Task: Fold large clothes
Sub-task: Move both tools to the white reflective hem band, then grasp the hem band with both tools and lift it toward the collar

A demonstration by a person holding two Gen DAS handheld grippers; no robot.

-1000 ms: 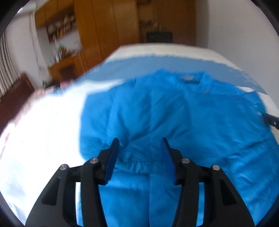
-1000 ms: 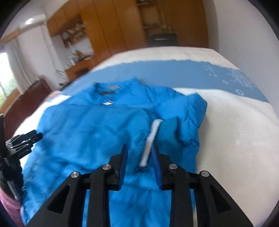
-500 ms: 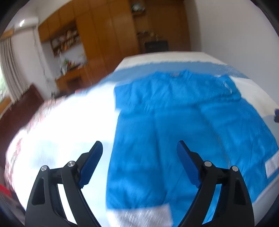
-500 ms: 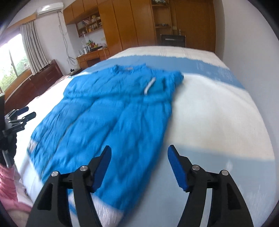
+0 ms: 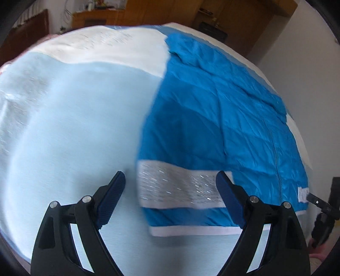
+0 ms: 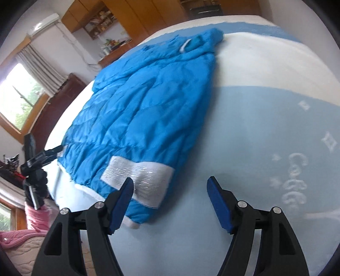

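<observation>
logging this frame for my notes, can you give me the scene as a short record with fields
garment: blue quilted jacket, lying flat on the bed, sleeves folded in
hem detail: silver reflective strip near the bottom edge, white trim below it
surface: bedspread in pale blue and white
left hand-held gripper: open, empty, near the jacket's hem corner
right hand-held gripper: open, empty, at the opposite hem corner
contact: neither gripper holds the fabric
background: wooden cabinets, window with curtain
</observation>
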